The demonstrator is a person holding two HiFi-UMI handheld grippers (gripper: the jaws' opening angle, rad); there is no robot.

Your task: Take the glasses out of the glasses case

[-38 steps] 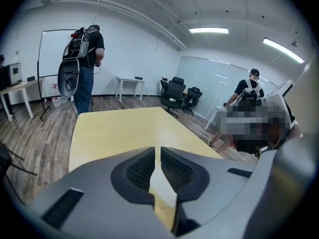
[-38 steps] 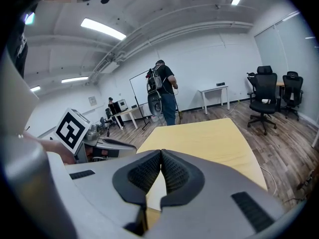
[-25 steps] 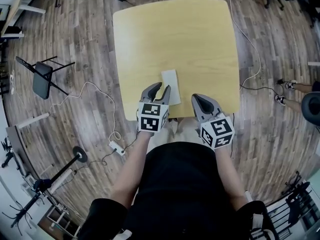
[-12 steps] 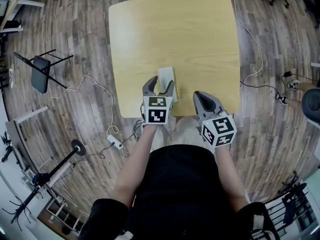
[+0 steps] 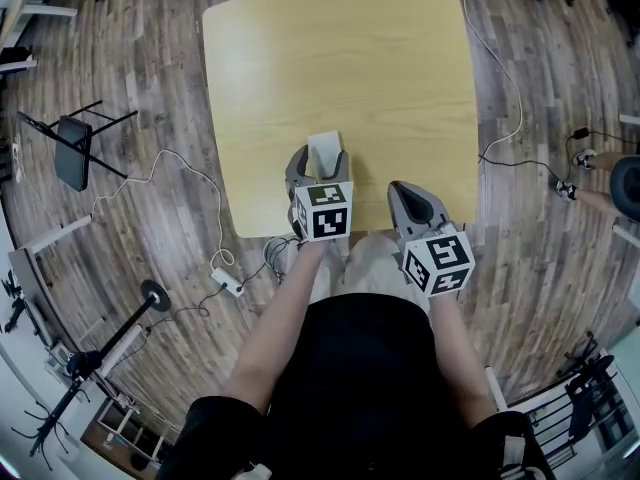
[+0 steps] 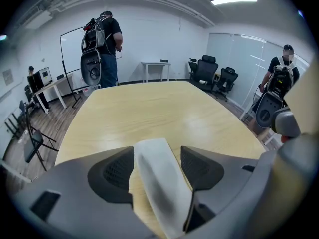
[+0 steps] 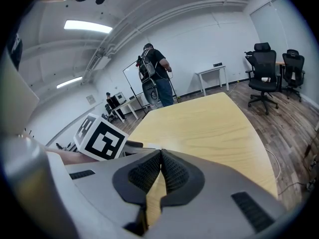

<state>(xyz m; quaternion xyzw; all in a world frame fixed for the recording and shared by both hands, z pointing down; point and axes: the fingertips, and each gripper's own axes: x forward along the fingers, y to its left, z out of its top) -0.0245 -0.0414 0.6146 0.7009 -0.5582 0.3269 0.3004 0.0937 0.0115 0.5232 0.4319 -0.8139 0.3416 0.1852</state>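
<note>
The case (image 5: pixel 325 146) lay by the tabletop's (image 5: pixel 340 58) near edge, between the left gripper's (image 5: pixel 318 164) jaws, which had just been opening. The right gripper (image 5: pixel 414 194), jaws together, hung over that edge; broad tabletop stretched beyond.

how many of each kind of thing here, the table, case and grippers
glasses case: 1
grippers: 2 (left gripper, jaws have just been opening, case between them; right gripper, shut and empty)
table: 1
total: 4
</note>
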